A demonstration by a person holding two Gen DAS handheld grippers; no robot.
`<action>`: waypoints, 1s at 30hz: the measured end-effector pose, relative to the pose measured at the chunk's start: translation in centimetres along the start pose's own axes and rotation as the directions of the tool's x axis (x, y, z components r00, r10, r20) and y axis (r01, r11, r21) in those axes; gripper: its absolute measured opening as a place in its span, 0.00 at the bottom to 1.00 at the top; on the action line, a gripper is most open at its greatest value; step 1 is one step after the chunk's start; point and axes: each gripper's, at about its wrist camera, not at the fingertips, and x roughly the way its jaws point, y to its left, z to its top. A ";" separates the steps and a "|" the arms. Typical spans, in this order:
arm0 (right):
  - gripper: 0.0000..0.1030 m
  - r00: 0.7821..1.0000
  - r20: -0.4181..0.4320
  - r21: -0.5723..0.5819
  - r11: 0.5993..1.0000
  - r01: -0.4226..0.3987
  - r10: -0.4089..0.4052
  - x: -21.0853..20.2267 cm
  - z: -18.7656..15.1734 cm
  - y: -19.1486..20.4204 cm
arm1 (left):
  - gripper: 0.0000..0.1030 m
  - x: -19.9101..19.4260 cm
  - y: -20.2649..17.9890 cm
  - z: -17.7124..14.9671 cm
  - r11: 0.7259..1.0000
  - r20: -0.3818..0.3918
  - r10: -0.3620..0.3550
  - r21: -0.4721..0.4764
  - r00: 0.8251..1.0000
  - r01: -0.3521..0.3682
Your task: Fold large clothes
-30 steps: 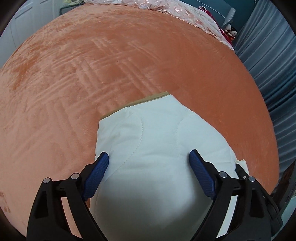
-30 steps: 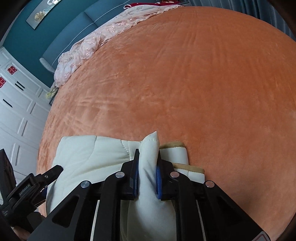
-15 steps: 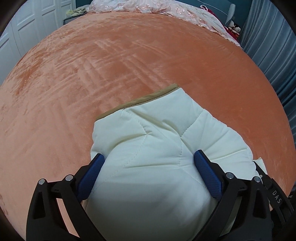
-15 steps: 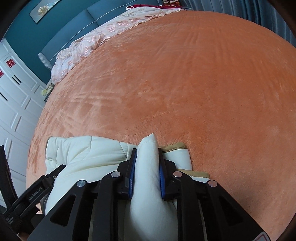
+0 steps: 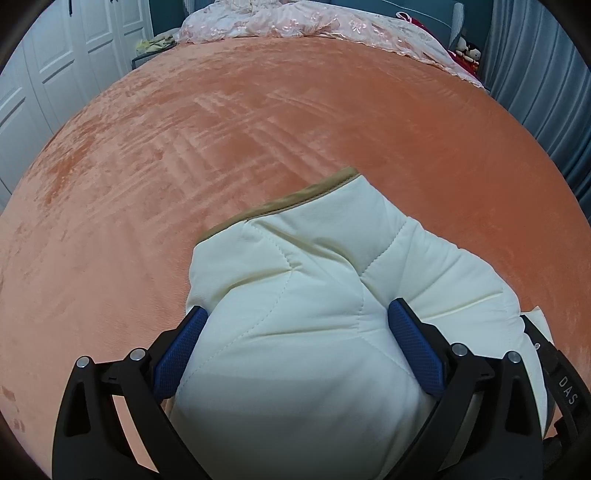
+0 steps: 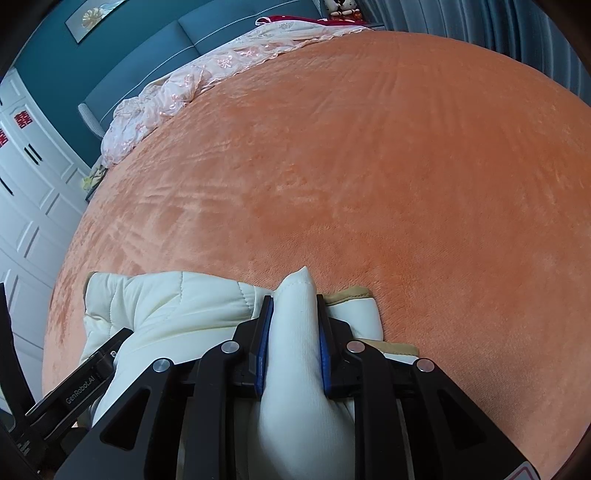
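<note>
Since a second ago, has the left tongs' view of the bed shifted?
Yes. The left tongs tilted up: the pink quilt and wardrobe show further down the frame.

an orange plush bedspread is covering the wide bed and filling most of both views. a pink lace coverlet is lying bunched along the far edge, against a padded teal headboard. white panelled wardrobe doors are standing to one side, grey-blue curtains are hanging on the other. a framed picture is hanging on the teal wall.
</note>
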 end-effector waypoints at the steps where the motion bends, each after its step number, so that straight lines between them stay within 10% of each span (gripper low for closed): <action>1: 0.16 1.000 -0.002 0.001 1.000 -0.001 0.001 0.0 0.0 0.0 | 0.93 0.0 0.0 0.0 1.000 0.000 0.004 0.002 1.000 -0.004; 11: 0.33 0.994 -0.048 0.038 0.995 -0.092 0.094 -7.2 0.9 -1.5 | 0.92 -5.7 1.3 -0.7 0.992 -0.023 -0.056 0.109 0.998 0.058; 23: 0.42 0.958 -0.239 -0.035 0.984 -0.175 0.161 -15.1 -10.2 -3.9 | 0.92 -13.4 5.0 -10.9 0.980 -0.122 -0.128 0.139 0.984 0.145; 30: 0.16 0.981 -0.187 -0.207 0.974 -0.088 0.049 -16.2 -11.5 -1.0 | 0.92 -14.0 4.3 -12.5 0.978 -0.126 -0.062 0.190 0.990 0.086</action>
